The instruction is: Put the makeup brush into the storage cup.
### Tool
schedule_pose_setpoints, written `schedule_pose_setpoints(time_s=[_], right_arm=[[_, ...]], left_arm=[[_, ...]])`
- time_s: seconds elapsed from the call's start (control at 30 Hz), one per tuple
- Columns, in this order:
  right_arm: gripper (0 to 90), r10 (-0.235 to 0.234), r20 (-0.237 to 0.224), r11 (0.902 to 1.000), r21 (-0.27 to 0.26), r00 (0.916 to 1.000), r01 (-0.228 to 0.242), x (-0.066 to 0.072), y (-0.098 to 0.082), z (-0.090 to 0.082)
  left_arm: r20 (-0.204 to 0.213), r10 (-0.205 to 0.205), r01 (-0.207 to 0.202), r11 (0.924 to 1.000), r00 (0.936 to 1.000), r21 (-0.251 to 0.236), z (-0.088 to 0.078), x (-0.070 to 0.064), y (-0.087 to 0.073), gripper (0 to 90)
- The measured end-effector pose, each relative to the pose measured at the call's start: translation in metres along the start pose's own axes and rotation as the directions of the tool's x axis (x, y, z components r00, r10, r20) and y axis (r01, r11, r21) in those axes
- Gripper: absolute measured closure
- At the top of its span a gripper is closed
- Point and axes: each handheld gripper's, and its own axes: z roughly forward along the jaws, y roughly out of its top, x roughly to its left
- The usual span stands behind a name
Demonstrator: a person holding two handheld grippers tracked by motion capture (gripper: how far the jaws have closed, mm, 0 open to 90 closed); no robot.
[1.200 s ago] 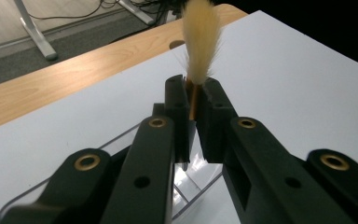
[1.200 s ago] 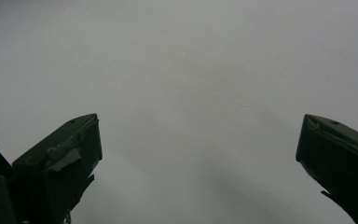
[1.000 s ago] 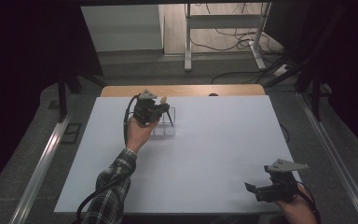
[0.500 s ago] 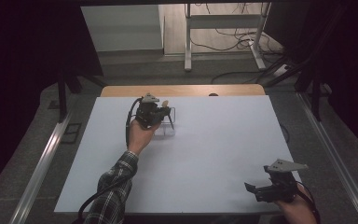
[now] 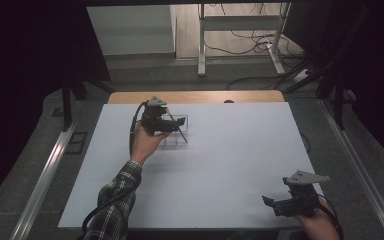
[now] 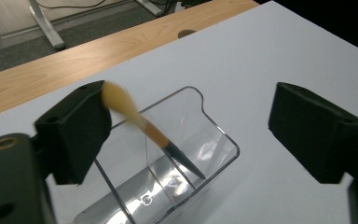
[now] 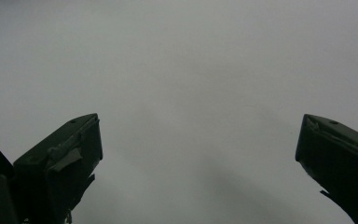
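since a second ago the left gripper [image 5: 172, 121] has barely shifted over the clear plastic organizer [image 6: 168, 163] at the table's far left-centre, its jaws now spread wide with a brush [image 6: 151, 133] standing blurred and tilted in a compartment, its pale end beside the left jaw, apparently just let go. it could tip out over the low wall, or a jaw could catch it on the way up, since it leans close to that jaw. the right gripper [image 5: 292, 200] rests wide open and empty at the near right corner, close to the white table [image 5: 240, 160] edge, with broad bare surface between the two.
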Motion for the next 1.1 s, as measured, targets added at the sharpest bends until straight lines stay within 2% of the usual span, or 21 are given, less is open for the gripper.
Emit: schedule_pose_setpoints(time_s=[0.1,0.33,0.5,0.8,1.1], right_arm=[[0.6,-0.001,0.000,1.0000,-0.001,1.0000,0.001,0.000,0.000,0.000],[0.6,-0.001,0.000,1.0000,-0.001,1.0000,0.001,0.000,0.000,0.000],[0.6,-0.001,0.000,1.0000,-0.001,1.0000,0.001,0.000,0.000,0.000],[0.5,0.000,0.004,1.0000,-0.001,1.0000,0.000,0.000,0.000,0.000],[0.2,0.005,0.004,1.0000,-0.005,1.0000,-0.005,-0.001,0.000,0.000]], left_arm=[[0.011,0.014,-0.014,0.9999,0.9998,0.008,-0.001,0.000,0.000,5.8],[0.034,0.019,-0.019,0.9997,0.9992,0.017,-0.006,0.002,0.001,2.4],[0.029,0.027,-0.028,0.9993,0.9992,0.024,-0.010,0.002,0.001,1.3],[0.019,0.070,-0.071,0.9968,0.9973,0.035,-0.015,0.000,-0.002,0.4],[0.012,0.092,-0.092,0.9953,0.9957,0.030,-0.024,-0.004,-0.004,0.2]])
